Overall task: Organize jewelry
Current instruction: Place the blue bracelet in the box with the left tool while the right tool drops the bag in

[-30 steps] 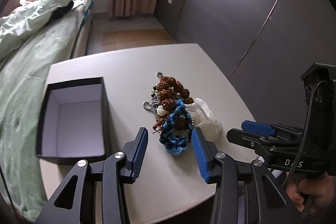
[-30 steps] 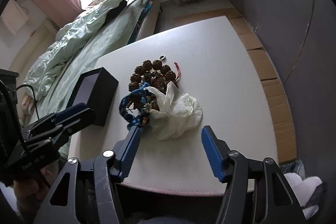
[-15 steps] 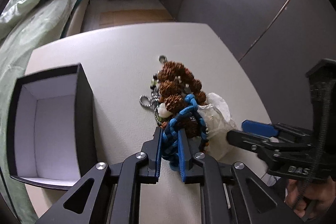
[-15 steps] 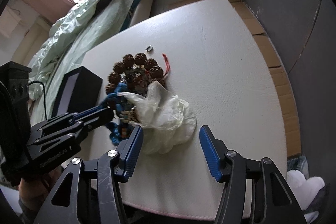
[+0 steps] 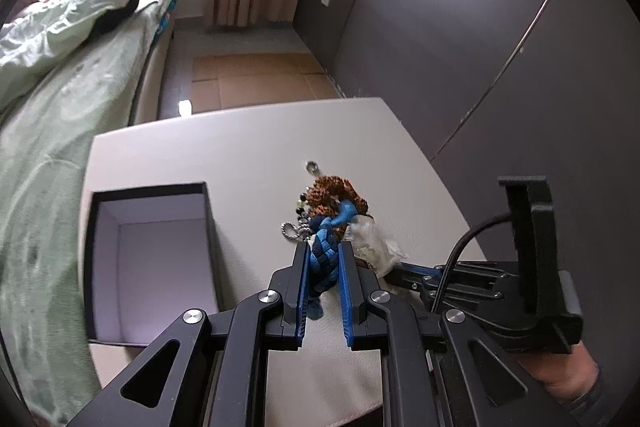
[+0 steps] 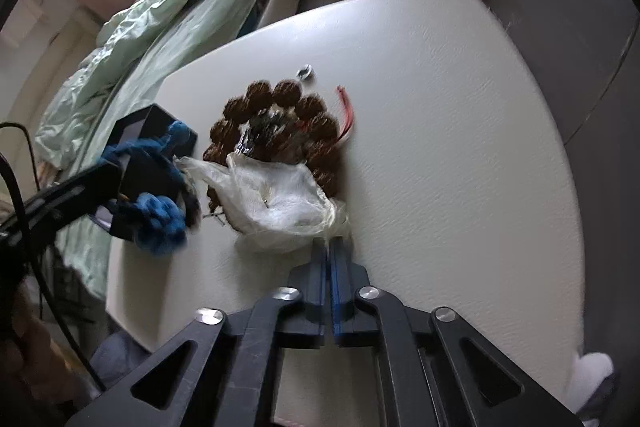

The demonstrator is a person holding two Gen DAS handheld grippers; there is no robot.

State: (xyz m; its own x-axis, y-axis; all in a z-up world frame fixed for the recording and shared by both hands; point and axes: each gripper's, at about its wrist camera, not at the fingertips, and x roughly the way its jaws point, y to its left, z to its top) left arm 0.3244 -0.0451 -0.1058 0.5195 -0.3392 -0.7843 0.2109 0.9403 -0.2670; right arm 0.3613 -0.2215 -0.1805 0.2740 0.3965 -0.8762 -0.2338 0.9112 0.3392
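**Both grippers clamped at the jewelry pile**

Left gripper (image 5: 323,267) pinching the blue braided bracelet (image 5: 325,259) — lifted off the white table (image 5: 240,155), right of the open black box (image 5: 148,259). Right gripper (image 6: 329,247) just snapped together on the clear plastic bag (image 6: 280,199), near the brown bead bracelet (image 6: 280,119).

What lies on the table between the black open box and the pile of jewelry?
Nothing: in the left wrist view, the stretch of table between the black box and the jewelry pile is bare.

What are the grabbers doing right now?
Left gripper shut on blue braided bracelet. Right gripper just closed, pinching plastic bag edge. Black box open. Brown beads tangled alongside.
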